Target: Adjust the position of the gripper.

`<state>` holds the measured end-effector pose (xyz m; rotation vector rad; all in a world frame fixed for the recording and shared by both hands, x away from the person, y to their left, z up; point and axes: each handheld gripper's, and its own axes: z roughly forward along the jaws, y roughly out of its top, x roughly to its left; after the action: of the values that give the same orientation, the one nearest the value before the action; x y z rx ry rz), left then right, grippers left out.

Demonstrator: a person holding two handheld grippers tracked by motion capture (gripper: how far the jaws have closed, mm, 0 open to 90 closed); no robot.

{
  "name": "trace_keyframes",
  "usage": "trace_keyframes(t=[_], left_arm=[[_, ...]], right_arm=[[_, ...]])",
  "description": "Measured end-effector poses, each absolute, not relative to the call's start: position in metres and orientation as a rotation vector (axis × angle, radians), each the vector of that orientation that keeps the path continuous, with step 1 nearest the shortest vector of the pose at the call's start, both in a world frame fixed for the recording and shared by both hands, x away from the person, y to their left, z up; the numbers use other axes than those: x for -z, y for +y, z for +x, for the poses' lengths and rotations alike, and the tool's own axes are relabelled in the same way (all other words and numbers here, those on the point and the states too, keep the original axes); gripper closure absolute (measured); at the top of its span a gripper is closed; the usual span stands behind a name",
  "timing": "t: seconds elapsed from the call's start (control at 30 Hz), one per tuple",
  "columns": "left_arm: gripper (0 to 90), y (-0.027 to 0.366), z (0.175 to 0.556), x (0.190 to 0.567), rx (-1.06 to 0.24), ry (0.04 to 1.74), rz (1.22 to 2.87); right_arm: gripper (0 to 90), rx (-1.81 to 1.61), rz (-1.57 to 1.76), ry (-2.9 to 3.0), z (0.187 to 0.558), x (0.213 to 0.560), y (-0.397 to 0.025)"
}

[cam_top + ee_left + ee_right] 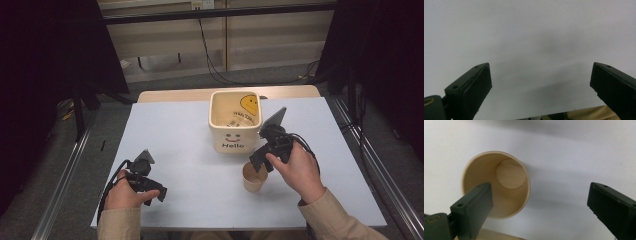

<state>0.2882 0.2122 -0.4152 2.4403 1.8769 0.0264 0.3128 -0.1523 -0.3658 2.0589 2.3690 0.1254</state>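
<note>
Paper cup (254, 177): stood upright and empty near the front edge of the bench (175, 145), toward its right side, just in front of the cream "Hello" container (235, 122). My right claw (265, 152) hung just above its rim, jaws wide apart; in the right gripper view one jaw sat over the cup's (499, 185) mouth, the other well clear beside it, nothing gripped. My left claw (150, 187) rested near the front left corner, jaws likewise spread over bare surface.

Handling, as I judged it: very light, thin-walled, easily crushed or tipped, dry and not slippery. Best hold: one jaw inside and one outside the wall just under the rolled rim, where it is stiffest, closed gently.
</note>
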Motion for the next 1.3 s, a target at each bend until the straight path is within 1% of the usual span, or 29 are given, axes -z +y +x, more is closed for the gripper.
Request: trace_keyframes(t=[0.07,0.13,0.2,0.33,0.6,0.87,0.97,1.07,1.2,1.3], left_arm=[[3.7,0.212,0.288,0.415,-0.027,1.878,2.437],[3.7,0.212,0.288,0.415,-0.027,1.878,2.436],[3.7,0.212,0.288,0.415,-0.03,1.876,2.436],[3.7,0.212,0.289,0.414,-0.01,1.87,2.438],[3.8,0.211,0.289,0.414,0.002,1.879,2.427],[3.9,0.209,0.29,0.415,-0.004,1.864,2.434],[3.9,0.21,0.291,0.414,-0.007,1.851,2.458],[3.9,0.211,0.291,0.414,-0.005,1.861,2.432],[3.9,0.212,0.29,0.412,-0.018,1.858,2.437],[3.9,0.211,0.29,0.412,-0.012,1.855,2.432]], right_arm=[[6.0,-0.126,2.045,2.369,0.315,0.35,-0.153],[6.0,-0.127,2.04,2.37,0.315,0.347,-0.153],[5.9,-0.121,2.026,2.382,0.317,0.332,-0.154],[5.8,-0.136,2.028,2.365,0.32,0.313,-0.155],[5.4,-0.157,2.051,2.339,0.323,0.286,-0.159],[5.4,-0.111,2.047,2.356,0.324,0.289,-0.153],[5.3,-0.103,2.034,2.373,0.325,0.291,-0.143],[5.4,-0.104,1.998,2.406,0.325,0.292,-0.126],[5.4,-0.107,1.96,2.439,0.324,0.292,-0.109],[4.9,-0.113,1.93,2.453,0.323,0.292,-0.105]])
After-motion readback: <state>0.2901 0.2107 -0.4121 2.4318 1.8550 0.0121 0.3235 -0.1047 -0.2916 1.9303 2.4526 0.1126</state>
